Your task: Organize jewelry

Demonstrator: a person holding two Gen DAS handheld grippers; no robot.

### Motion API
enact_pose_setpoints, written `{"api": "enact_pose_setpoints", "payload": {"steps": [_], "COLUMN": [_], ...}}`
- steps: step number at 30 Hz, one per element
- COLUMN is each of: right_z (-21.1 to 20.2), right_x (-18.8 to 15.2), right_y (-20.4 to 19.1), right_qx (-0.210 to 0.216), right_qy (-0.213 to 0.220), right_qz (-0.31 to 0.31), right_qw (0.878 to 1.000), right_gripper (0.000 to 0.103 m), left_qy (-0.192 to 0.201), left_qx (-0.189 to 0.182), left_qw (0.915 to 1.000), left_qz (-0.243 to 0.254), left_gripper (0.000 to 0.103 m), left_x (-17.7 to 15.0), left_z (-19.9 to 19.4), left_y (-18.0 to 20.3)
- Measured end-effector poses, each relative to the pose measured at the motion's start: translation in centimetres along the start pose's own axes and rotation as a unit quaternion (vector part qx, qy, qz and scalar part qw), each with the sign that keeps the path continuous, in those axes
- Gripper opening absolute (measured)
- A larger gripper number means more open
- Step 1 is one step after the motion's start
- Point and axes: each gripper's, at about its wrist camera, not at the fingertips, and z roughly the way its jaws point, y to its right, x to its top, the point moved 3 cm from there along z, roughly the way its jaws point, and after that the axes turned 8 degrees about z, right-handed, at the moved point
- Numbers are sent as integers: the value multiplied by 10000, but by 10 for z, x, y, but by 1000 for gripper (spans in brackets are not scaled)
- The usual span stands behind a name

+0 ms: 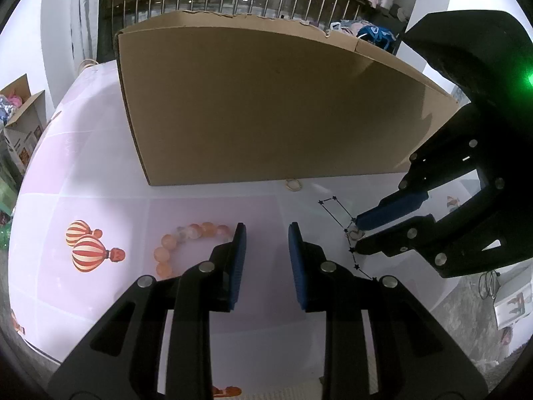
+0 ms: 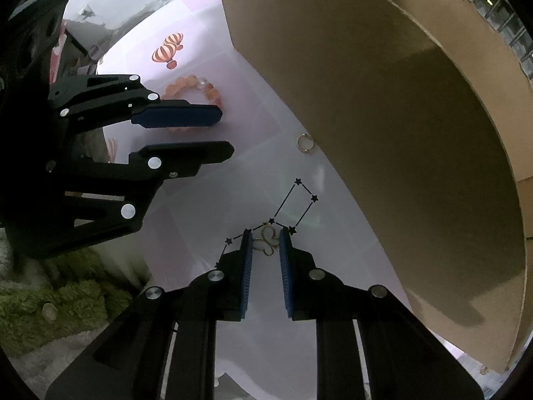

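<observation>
Right wrist view: the right gripper [image 2: 265, 245] is pointed straight down at the pale tablecloth [image 2: 206, 200], its blue pads set on either side of a small gold butterfly pendant [image 2: 266, 241]. A sliver of cloth is visible between each pad and the pendant, so the jaws are judged narrowed around it but not yet pressing; the pendant lies flat on a printed star constellation [image 2: 296, 203]. The placement is read as a pick being lined up, with the jaws kept narrow because the piece is thin and easily pushed aside.

A gold ring [image 2: 305, 142] is seen near the foot of a large cardboard box [image 2: 383, 100], well apart from the pendant. The box is presumed to be the destination for the jewelry, which would explain why the pieces are worked just in front of it.

From the left wrist view, the left gripper [image 1: 267, 233] is held tilted over the cloth with its jaws partly open and nothing between them. A bracelet of orange beads [image 1: 180, 243] lies just beside its left finger, partly hidden behind it; that hand is judged to be parked there for a later pick. A hot-air balloon print [image 1: 88, 245] is seen further left.
</observation>
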Motion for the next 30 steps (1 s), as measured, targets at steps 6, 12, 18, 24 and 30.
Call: {"api": "enact_pose_setpoints", "payload": {"steps": [6, 12, 18, 24, 30], "right_z": [-9, -22, -48, -73, -91], "right_x": [-5, -9, -24, -72, -121], "right_y": [22, 42, 57, 86, 113], "right_qx": [101, 120, 121, -81, -211], "right_qy": [20, 88, 336, 612, 865], "right_qz": [95, 169, 535, 1428, 2267], "right_qw": [9999, 9997, 9979, 9878, 9699], "right_gripper": [16, 16, 16, 16, 16], "left_qy": [-2, -12, 38, 243, 239], "left_qx": [6, 15, -131, -798, -1041], "left_qw": [10000, 10000, 9998, 9940, 9847], "left_qz": [3, 13, 120, 702, 1379], "left_gripper": [24, 24, 29, 47, 49], "left_x": [0, -1, 2, 8, 19], "left_z": [0, 0, -3, -8, 9], "left_y": [0, 1, 8, 42, 88]}}
